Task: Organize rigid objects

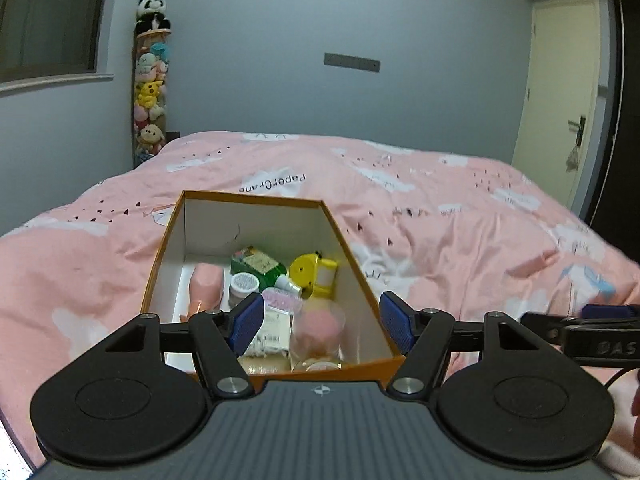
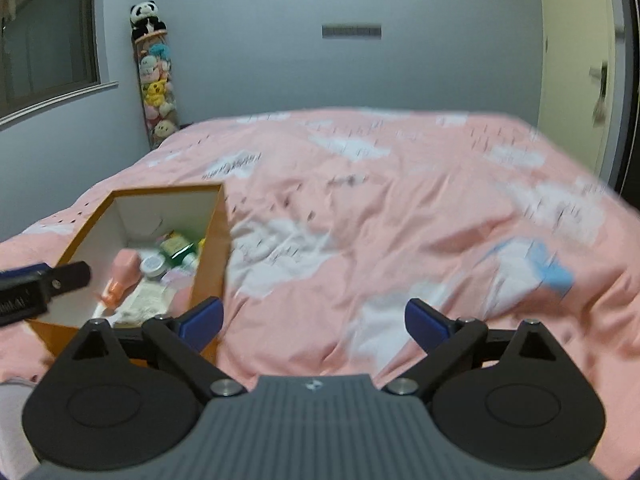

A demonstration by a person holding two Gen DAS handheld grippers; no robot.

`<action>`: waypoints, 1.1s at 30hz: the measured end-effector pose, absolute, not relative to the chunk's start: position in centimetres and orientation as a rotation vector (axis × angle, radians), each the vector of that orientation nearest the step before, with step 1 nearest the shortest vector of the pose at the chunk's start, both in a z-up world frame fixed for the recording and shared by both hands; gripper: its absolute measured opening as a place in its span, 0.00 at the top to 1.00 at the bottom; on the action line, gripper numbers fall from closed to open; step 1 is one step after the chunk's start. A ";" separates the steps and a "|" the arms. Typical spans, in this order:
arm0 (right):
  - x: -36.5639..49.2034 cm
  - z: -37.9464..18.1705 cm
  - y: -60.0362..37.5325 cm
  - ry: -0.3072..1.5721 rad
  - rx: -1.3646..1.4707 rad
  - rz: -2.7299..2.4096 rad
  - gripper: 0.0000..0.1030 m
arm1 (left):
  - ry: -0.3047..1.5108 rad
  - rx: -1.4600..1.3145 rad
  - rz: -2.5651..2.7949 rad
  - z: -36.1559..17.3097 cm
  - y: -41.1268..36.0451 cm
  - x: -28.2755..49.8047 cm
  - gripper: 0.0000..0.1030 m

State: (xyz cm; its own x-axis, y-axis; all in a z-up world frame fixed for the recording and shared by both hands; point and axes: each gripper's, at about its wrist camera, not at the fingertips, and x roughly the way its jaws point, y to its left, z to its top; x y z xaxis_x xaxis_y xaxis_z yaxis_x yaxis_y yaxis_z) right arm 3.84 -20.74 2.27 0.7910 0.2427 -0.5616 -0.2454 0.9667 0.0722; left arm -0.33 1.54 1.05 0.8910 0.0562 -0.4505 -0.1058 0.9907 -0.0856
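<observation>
An orange cardboard box with a white inside sits on the pink bed. It holds several items: a green bottle, a yellow tape dispenser, a pink bottle, a small round jar and a clear cup with a pink ball. My left gripper is open and empty above the box's near end. My right gripper is open and empty over bare quilt to the right of the box. The right view is motion-blurred.
The pink quilt with white clouds covers the bed. A tall tube of plush toys with a panda on top stands in the far left corner. A door is at the right, a window at the left.
</observation>
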 end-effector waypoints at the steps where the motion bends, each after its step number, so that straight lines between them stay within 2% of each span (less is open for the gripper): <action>1: 3.9 1.6 -20.3 0.631 0.002 0.272 0.07 | 0.465 -0.097 0.087 1.0 1.4 -0.5 0.24; 5: 3.2 0.3 -17.7 0.667 -0.099 0.304 0.07 | 0.462 -0.070 0.116 0.9 1.5 -0.8 0.23; 9: 3.2 0.5 -17.4 0.640 -0.100 0.290 0.07 | 0.489 -0.075 0.134 0.6 1.9 -0.3 0.15; 18: 3.8 0.0 -19.3 0.652 -0.001 0.238 0.07 | 0.532 -0.049 0.104 0.1 1.3 0.3 0.14; 33: 4.2 -0.5 -19.0 0.655 -0.021 0.248 0.07 | 0.582 -0.020 0.091 -0.4 0.5 1.2 0.14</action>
